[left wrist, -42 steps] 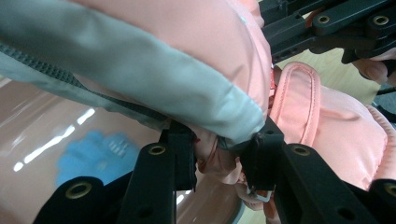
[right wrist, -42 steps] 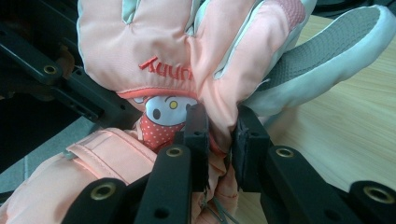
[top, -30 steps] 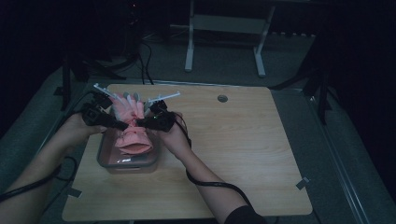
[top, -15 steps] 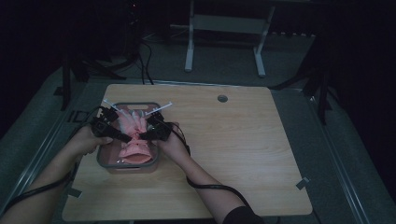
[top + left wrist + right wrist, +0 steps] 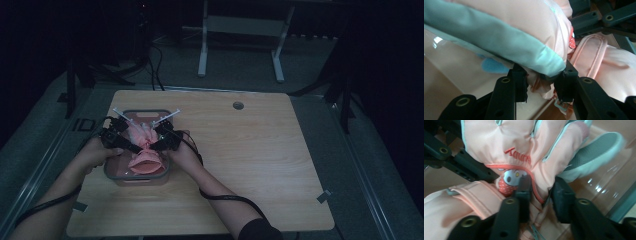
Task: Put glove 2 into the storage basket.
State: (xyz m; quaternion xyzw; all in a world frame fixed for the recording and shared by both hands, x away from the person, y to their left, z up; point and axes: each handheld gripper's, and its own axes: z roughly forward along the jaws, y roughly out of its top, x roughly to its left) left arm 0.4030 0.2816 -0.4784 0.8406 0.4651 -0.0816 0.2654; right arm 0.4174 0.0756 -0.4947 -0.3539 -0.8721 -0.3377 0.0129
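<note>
The pink glove lies in the clear plastic container, which stands on the wooden table at about 9 o'clock from the table's middle. Its fingers point toward 12 o'clock and its wide cuff toward 6 o'clock. It is a padded glove with mint-green trim, a strap at the wrist and a small cartoon patch.

I judge it soft, light and puffy; the shell looks smooth and maybe a little slippery, so a pinch on a fold or on the narrow wrist part should hold better than one on the thick padding.

The left gripper has its jaws around a bunch of the fabric near the green edge, and the pads seem to press on it. The right gripper has the fabric beside the patch between its jaws; these have just been opening, and a gap shows at one pad, so I judge the grip released. Both meet at the wrist, from 9 and 3 o'clock.
</note>
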